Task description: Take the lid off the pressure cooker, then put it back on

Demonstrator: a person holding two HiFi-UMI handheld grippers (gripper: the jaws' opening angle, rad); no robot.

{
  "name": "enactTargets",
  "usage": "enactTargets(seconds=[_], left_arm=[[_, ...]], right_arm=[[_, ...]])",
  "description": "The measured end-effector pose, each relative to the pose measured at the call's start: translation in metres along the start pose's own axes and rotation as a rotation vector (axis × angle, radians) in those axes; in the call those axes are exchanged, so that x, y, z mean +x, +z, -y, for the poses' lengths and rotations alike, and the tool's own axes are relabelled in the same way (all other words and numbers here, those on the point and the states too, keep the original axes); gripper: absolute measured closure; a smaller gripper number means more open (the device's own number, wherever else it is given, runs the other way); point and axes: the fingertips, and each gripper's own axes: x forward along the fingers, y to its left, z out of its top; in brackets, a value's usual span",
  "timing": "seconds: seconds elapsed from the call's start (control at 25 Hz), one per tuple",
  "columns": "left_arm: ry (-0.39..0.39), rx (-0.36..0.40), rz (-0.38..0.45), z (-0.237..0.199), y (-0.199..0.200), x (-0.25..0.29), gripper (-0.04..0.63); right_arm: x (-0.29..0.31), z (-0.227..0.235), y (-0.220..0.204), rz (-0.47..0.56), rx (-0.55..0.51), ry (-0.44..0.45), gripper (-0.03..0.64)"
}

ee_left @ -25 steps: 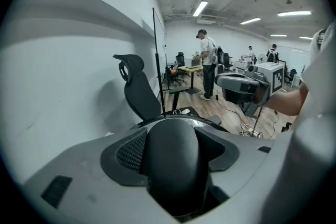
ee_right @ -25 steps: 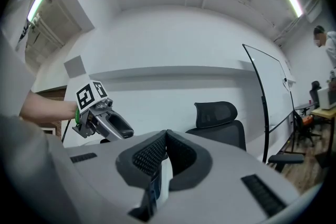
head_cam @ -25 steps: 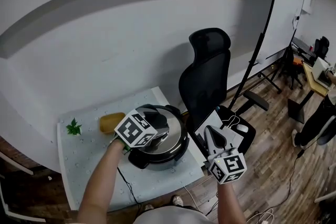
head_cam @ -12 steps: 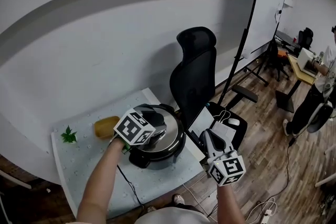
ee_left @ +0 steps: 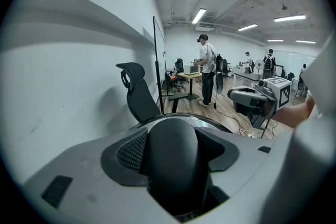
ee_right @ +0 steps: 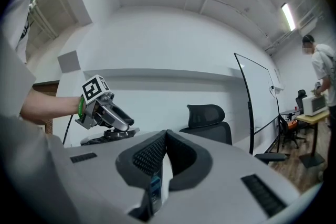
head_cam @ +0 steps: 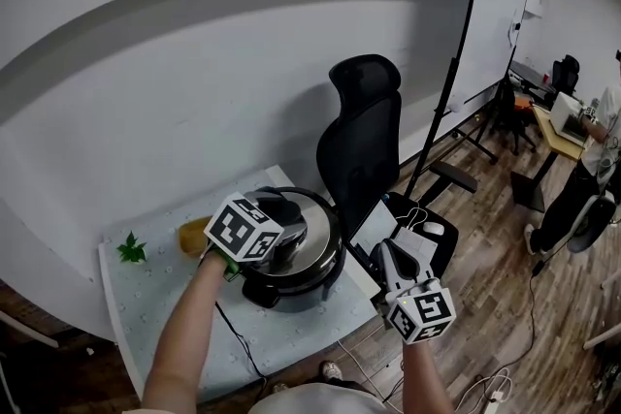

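The pressure cooker (head_cam: 309, 274) stands on the white table (head_cam: 155, 305), with its steel lid (head_cam: 315, 233) resting on it. My left gripper (head_cam: 281, 233) reaches over the lid from the left. Its jaws are shut on the lid's black handle (ee_left: 172, 162), which fills the space between the pads in the left gripper view. My right gripper (head_cam: 382, 247) hovers off the table's right edge, apart from the cooker. It points level, and in the right gripper view its pads (ee_right: 157, 152) meet with nothing between them. That view also shows the left gripper (ee_right: 107, 113) on the lid.
A yellow block (head_cam: 194, 233) and a green sprig (head_cam: 132, 250) lie on the table to the cooker's left. A black office chair (head_cam: 364, 145) stands right behind the cooker, with a whiteboard stand (head_cam: 466, 63) further back. A cable (head_cam: 231, 333) runs off the table's front. People (ee_left: 207, 73) stand at desks across the room.
The head view has shifted a little. My left gripper keeps its hold on the lid handle, and the right gripper stays beside the table's right edge.
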Motion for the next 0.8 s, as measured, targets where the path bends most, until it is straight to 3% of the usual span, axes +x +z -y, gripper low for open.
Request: enactTargets(seconds=[0.24, 0.4, 0.8], left_arm=[[0.039, 0.001, 0.054, -0.002, 0.012, -0.035, 0.318], [0.134, -0.01, 0.057, -0.017, 0.001, -0.066, 0.318], [0.356, -0.178, 0.01, -0.05, -0.092, -0.158, 0.318]], right_arm=[[0.006, -0.014, 0.005, 0.009, -0.009, 0.042, 0.617], [0.019, -0.034, 0.011, 0.019, -0.02, 0.106, 0.617], [0.06, -0.116, 0.01, -0.037, -0.053, 0.273, 0.617]])
